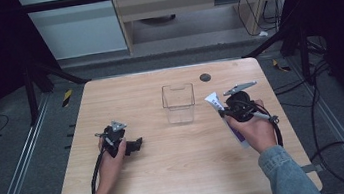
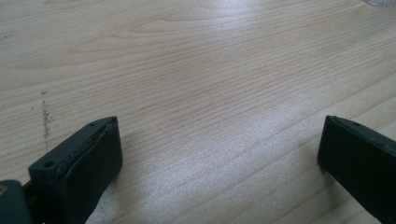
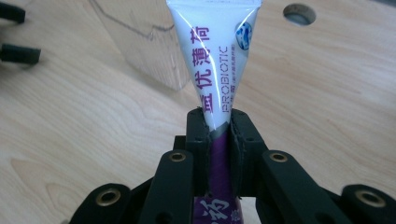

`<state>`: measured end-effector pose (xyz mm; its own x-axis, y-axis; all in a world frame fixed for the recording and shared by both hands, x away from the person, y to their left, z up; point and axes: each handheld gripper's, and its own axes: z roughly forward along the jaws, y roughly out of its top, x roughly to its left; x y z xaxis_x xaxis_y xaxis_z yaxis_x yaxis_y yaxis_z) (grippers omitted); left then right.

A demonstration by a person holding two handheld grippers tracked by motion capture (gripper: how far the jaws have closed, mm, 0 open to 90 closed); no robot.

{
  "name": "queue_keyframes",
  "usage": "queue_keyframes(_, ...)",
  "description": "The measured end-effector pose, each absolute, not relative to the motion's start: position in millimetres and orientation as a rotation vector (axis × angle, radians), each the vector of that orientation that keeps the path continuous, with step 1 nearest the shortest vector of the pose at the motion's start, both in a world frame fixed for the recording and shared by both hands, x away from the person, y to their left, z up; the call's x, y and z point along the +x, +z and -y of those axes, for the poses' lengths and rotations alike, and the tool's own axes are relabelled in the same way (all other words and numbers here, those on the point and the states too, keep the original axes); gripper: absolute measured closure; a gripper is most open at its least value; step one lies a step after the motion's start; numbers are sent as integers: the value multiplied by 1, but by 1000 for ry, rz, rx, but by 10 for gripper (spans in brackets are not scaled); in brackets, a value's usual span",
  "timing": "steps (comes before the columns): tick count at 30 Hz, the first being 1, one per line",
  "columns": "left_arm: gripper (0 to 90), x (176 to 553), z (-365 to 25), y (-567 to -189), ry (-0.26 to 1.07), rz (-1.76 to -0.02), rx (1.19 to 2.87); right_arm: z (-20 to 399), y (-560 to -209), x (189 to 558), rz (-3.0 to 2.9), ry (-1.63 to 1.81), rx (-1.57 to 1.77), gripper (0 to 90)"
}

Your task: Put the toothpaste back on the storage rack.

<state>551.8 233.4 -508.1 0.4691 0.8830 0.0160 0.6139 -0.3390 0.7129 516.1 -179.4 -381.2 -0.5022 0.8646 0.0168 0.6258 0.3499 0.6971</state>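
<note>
- A person sits at a light wooden table (image 1: 180, 176), holding a two-jaw gripper in each hand.
- The right gripper (image 3: 217, 128) pinches a white and purple toothpaste tube (image 3: 217, 60) around its middle, its jaws pressed tight against both sides of the tube.
- In the high view, the tube (image 1: 214, 102) is lifted off the table at the right, its flat crimped end pointing towards a clear plastic container (image 1: 179, 103) that stands upright and empty near the table's centre.
- The tube is just beside the container's right side, not yet over its open top.
- The left gripper (image 1: 125, 146) rests low on the table's left side, well apart from the container; its jaws are spread wide with nothing between them, only bare wood grain showing.
- A small round hole (image 1: 205, 77) sits in the table behind the container.
- The step in hand appears to be carrying the gripped tube to the container.
- The next move likely calls for bringing the tube above the container's opening, lining it up within the walls, then lowering it before letting go.
- The light container could tip if the tube knocks its rim.
</note>
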Motion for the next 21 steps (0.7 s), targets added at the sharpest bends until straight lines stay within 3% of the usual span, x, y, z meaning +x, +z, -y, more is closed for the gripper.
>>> queue_keyframes(21,0,552,-233,-508,538,-1237,2075,169,-353,524,-2115,1091,1310,798)
